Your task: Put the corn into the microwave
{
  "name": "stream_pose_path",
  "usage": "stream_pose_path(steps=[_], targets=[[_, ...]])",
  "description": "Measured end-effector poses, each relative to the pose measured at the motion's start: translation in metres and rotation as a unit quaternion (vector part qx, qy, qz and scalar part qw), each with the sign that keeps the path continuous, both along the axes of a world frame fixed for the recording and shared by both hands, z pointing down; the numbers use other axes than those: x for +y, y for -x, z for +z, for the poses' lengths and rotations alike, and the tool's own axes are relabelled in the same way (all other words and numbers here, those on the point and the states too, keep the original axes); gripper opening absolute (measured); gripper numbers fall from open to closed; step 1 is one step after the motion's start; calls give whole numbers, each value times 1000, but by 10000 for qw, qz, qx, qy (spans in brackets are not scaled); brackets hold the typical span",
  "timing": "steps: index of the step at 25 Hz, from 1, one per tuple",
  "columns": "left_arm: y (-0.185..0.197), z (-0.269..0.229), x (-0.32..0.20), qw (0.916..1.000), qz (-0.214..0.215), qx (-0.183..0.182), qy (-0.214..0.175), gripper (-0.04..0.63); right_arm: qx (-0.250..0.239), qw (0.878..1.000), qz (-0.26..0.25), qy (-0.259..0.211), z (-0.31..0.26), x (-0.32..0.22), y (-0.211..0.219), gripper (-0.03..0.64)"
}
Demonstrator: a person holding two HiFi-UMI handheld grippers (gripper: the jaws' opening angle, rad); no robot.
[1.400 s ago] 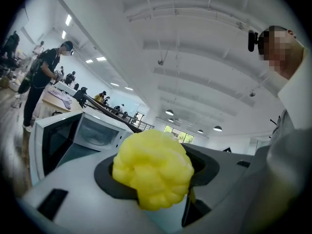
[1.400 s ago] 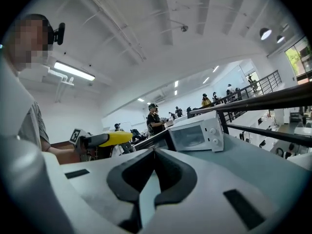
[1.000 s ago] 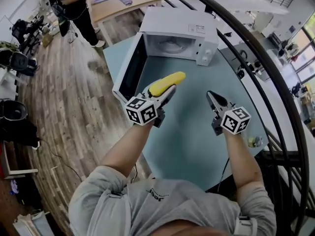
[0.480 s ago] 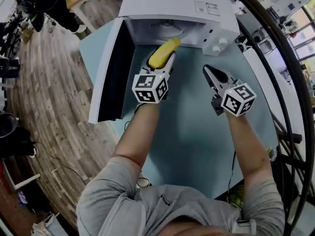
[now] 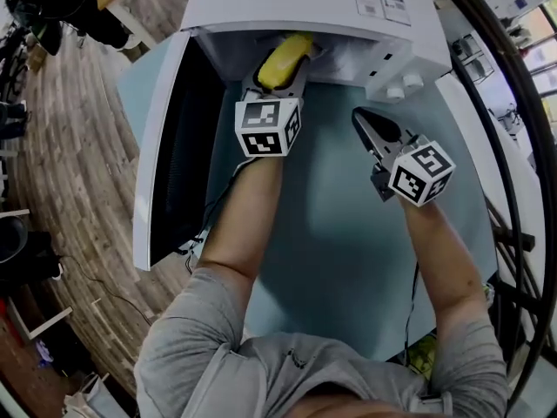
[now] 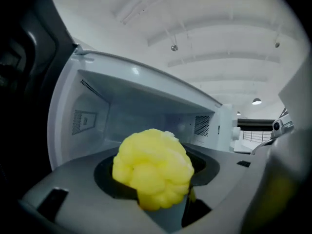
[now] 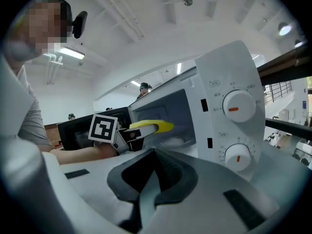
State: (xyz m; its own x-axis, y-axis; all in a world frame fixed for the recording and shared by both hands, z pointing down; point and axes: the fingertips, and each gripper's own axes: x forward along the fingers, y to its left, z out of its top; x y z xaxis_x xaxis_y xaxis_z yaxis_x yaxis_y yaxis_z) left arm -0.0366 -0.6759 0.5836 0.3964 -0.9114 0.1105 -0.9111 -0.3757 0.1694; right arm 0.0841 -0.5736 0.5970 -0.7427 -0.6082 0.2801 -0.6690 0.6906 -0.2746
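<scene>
The left gripper (image 5: 280,78), clamped on the corn (image 5: 285,57), aims it lengthwise into the open microwave (image 5: 305,7), tip just inside the mouth; the right gripper (image 5: 360,120) hangs closed and empty beside it.

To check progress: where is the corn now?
In the head view, the corn is clamped in the left gripper at top centre, its tip at the mouth of the open microwave.
</scene>
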Motion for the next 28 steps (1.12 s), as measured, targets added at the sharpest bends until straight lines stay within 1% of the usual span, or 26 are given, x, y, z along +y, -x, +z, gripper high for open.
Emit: stream_pose_path(steps=[5,12,17,22,26,28], targets=[[9,7,-23,9996,-160,-224,32,256,-62,10000,-44,-26,7,-12,0,18],[15,18,-45,9983,-316,-492,63,256,-65,9998,-111,-152,13,-29,11,18],[20,27,-50,9971,-360,-668,109,256,-40,9996,56,-264,13,-45,20,18],[17,31,-52,9957,-405,-831,116,256,-83,9995,54,-286,17,-49,25,18],[16,33,-54,9944,-434,-925,260,256,-84,9996,34,-254,21,-46,26,18],[15,34,-56,9926,-455,-1074,325,256,-82,9996,25,-253,21,-46,25,18]])
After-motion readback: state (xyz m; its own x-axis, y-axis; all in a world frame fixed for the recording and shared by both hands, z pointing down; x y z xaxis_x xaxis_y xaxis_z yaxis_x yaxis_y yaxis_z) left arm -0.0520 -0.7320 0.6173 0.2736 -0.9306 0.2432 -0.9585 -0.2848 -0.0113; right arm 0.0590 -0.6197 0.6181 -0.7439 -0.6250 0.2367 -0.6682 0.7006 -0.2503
